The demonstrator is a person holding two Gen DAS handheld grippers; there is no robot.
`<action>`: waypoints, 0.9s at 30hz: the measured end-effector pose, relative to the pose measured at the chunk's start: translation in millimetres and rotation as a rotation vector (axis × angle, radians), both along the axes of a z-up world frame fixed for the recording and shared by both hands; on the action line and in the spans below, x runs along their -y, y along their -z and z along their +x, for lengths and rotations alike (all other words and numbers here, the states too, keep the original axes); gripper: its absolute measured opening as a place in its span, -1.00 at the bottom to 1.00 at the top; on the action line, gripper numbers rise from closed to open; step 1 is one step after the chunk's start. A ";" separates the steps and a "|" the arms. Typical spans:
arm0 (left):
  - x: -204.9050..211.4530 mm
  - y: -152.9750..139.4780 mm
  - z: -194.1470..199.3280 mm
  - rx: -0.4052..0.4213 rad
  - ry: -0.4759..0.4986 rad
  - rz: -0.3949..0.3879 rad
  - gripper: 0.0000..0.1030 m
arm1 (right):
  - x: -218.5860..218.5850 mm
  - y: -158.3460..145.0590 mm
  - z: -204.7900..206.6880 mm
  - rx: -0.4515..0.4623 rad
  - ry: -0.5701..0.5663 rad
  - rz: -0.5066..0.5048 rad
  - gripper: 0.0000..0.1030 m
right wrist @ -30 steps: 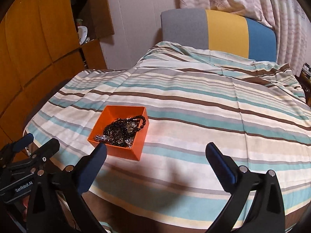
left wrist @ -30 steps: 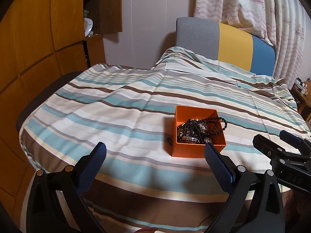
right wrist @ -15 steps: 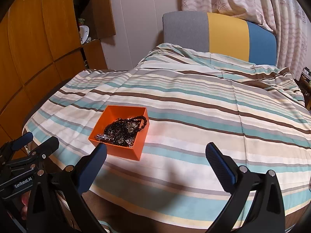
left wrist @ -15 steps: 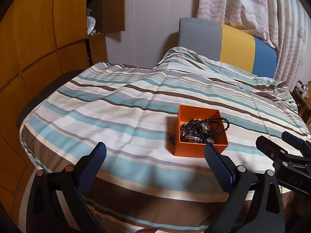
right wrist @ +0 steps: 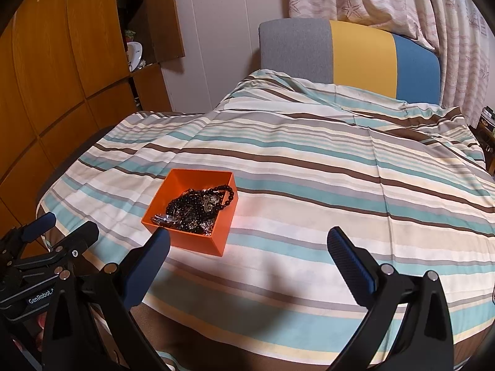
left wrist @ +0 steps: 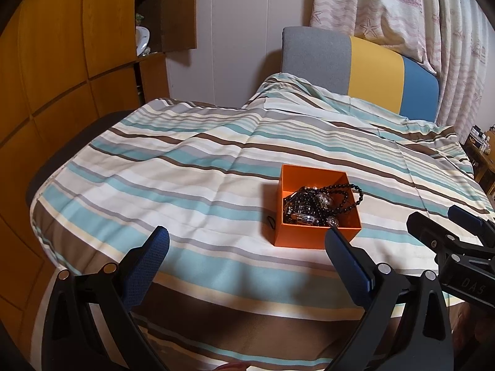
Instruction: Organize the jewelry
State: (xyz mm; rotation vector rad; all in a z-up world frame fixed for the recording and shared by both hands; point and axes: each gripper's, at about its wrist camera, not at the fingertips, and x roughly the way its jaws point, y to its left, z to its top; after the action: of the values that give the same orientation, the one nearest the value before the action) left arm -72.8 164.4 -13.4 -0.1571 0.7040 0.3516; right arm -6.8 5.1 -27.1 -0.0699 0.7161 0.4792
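An orange box [left wrist: 312,238] [right wrist: 185,182] sits on the striped bedspread near the bed's front edge. It holds a tangle of dark jewelry [left wrist: 312,205] [right wrist: 198,210], and a black bead strand [left wrist: 351,196] drapes over its right rim. My left gripper [left wrist: 247,241] hovers open just in front of the box, its right fingertip level with the box's near right corner. My right gripper [right wrist: 247,241] is open too, with nothing between its fingers; the box lies ahead of its left fingertip. Each gripper shows at the edge of the other's view.
The striped bedspread [left wrist: 185,167] [right wrist: 355,191] spreads wide to the left of and behind the box. A grey, yellow and blue headboard [left wrist: 365,68] stands at the back. Wooden cabinets [left wrist: 62,61] line the left wall. Curtains [right wrist: 402,6] hang at the right.
Both cameras have tilted up slightly, so the box sits a little lower in frame. Both grippers remain open.
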 end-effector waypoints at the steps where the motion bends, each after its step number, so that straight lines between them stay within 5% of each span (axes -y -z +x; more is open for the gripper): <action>1: 0.3 0.0 -0.3 0.000 0.000 0.000 0.94 | 0.0 0.2 0.0 -0.001 -0.001 -0.001 0.96; 27: 3.0 3.3 0.2 -0.004 0.013 0.000 0.94 | 1.3 1.2 1.3 -0.015 -0.004 0.000 0.96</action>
State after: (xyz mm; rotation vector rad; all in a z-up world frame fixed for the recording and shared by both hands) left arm -72.6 161.4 -16.7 -0.1516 0.7083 0.3392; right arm -5.4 3.8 -28.3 -0.0677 0.7309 0.4838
